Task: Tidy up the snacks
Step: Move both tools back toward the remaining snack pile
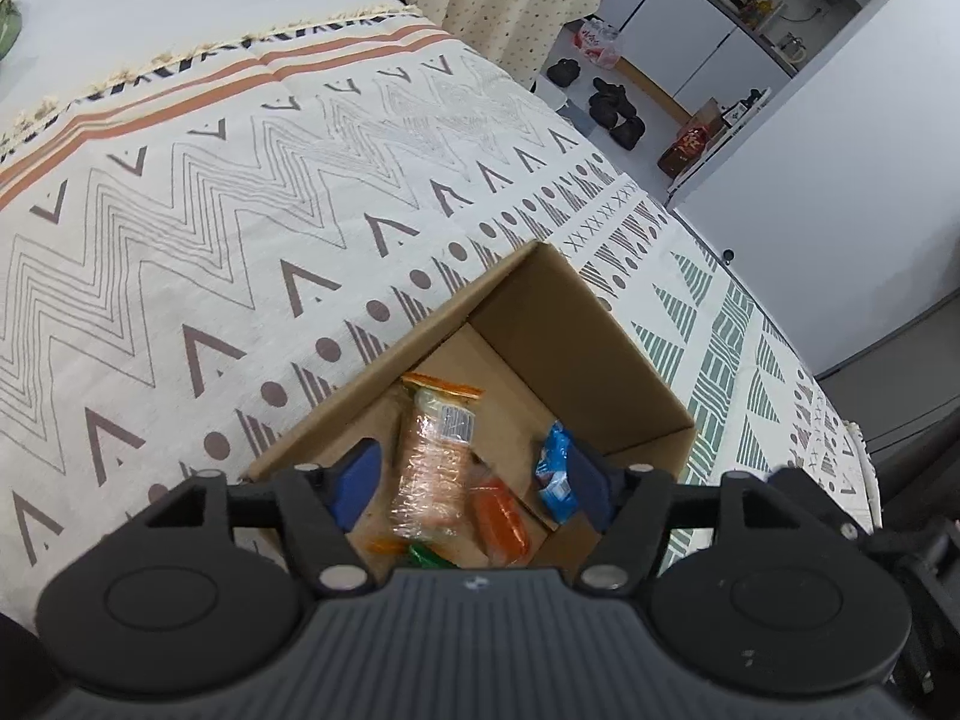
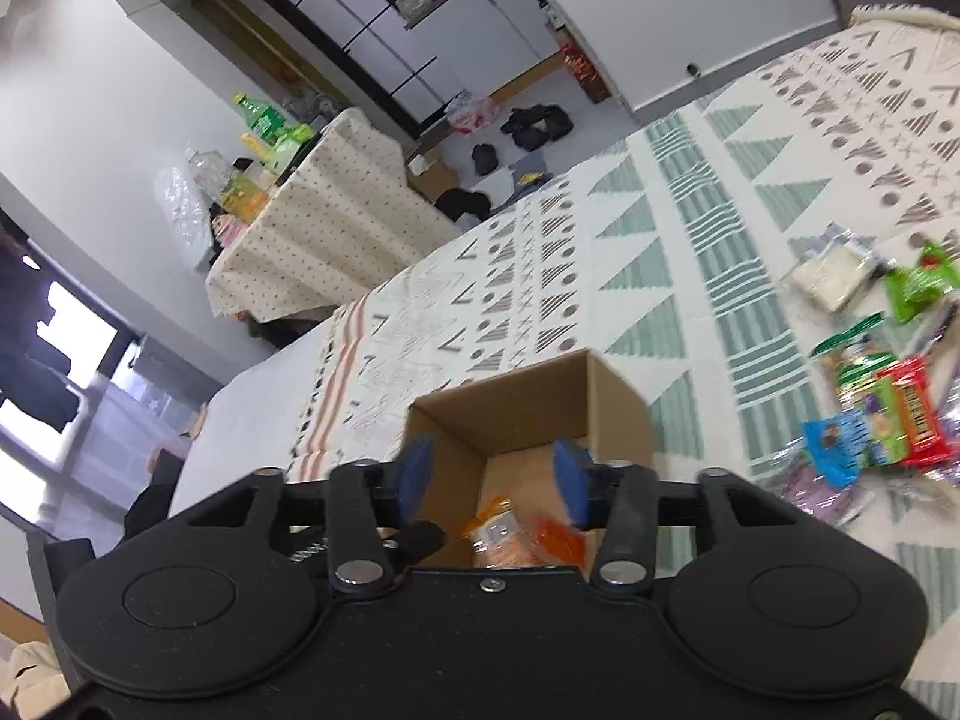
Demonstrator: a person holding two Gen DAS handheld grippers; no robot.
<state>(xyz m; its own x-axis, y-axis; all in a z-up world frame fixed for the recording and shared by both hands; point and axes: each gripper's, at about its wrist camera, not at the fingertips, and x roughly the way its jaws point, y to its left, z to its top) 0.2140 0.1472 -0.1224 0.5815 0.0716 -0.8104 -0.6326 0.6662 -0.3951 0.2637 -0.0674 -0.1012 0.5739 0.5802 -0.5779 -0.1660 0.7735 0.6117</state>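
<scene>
Left gripper (image 1: 474, 480) and right gripper (image 2: 495, 474), both parted and empty, above snack-filled cardboard box (image 1: 576, 324).

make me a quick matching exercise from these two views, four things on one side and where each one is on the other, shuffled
Things:
1. clear pack of pinkish snacks
2. red snack pack
3. green bottle
4. cardboard box

Places:
A. on the far table with the dotted cloth
B. on the patterned cloth, open top up
C. on the floor of the box
D. in the loose heap outside the box

Pairs: 1-C, 2-D, 3-A, 4-B
</scene>
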